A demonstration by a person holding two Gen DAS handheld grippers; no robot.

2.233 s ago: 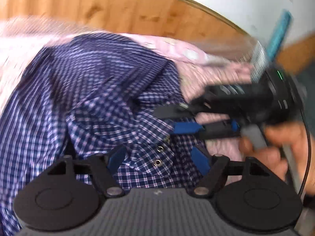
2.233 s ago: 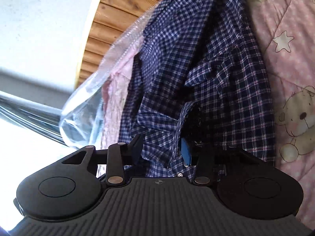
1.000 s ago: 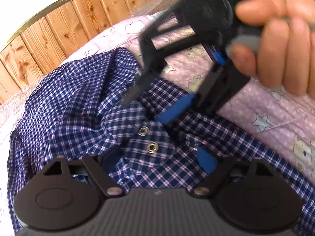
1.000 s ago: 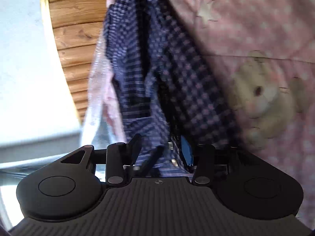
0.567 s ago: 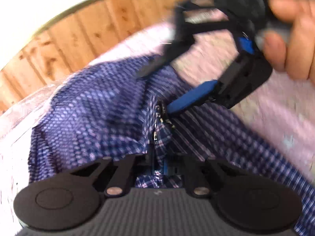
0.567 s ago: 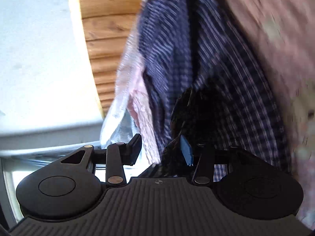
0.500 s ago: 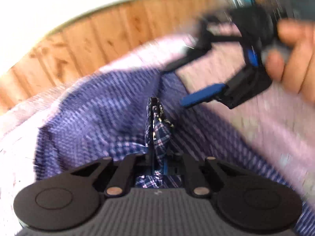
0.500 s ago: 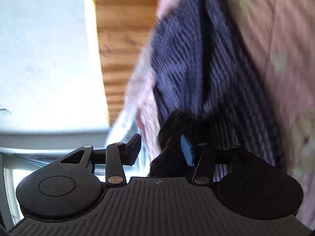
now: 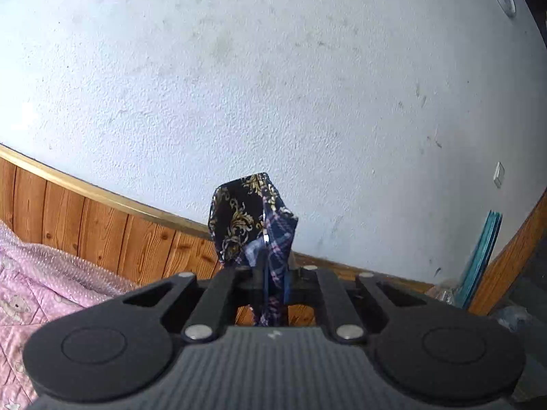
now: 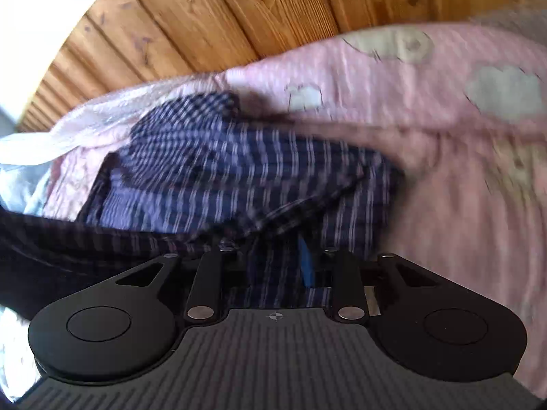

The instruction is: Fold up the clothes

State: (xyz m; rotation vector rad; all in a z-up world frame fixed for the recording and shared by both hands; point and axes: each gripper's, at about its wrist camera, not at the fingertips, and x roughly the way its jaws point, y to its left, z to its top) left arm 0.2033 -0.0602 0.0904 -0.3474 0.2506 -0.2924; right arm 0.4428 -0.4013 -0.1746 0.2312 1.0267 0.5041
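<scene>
The left gripper (image 9: 271, 283) was clenched on a bunch of the shirt (image 9: 254, 225), its two jaws pressed together with the cloth pinched between them. The pinched corner stood up past the fingertips, showing blue check on one side and a dark lining with gold scrollwork on the other. Beyond it rose a pale blue wall (image 9: 273, 85), with wooden panelling (image 9: 102, 222) running below, and a pink quilt (image 9: 30, 294) lay low on the left of the gripper.

The right gripper (image 10: 273, 263) pointed down at the bed. Its jaws were closing, with folds of the same shirt (image 10: 218, 171) lying between them; a blue pad (image 10: 305, 263) showed against the cloth on the right side, but the motion blur hid whether both pads pressed on it. The rest of the shirt spread ahead and to the left of that gripper over the pink quilt (image 10: 444, 136), with clear plastic wrap (image 10: 85, 119) along the far left edge.
</scene>
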